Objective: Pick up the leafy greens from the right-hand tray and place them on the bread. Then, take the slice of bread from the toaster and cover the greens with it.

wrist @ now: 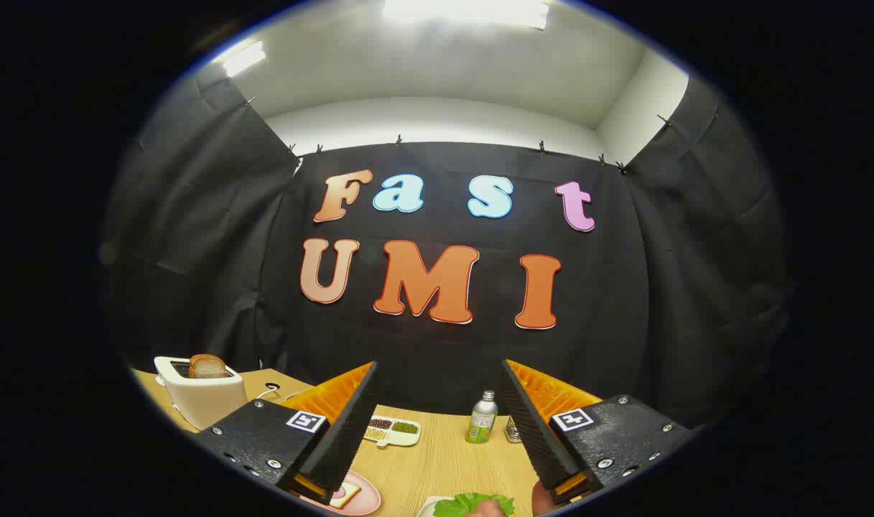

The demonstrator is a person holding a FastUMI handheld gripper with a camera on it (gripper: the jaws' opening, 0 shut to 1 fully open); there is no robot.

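Claw (437,424) spread wide, nothing between its fingers, held level above the table (444,459).

Nearest, low between the fingers toward the right one: leafy greens (472,504) on a white tray (428,508); something reddish sits against the leaves, cannot tell what. Greens not yet lifted.

Just beside the left finger, low: pink plate (361,495) with a pale square of bread (345,494) on it, partly hidden by the finger. No greens on it as far as can be seen.

Ahead, between the fingers: small white dish (393,431) with compartments of grains or seeds. Further right, a green bottle (482,418) with a silver cap, and a small shaker (512,429) touching the edge of the right finger's outline.

Far left, beyond the left finger: white toaster (201,398), slice of bread (207,366) standing up out of its slot.

Judgement: task barely begun. Both steps remain, greens to bread, then toaster slice on top. Claw looks posed to drop toward the greens.
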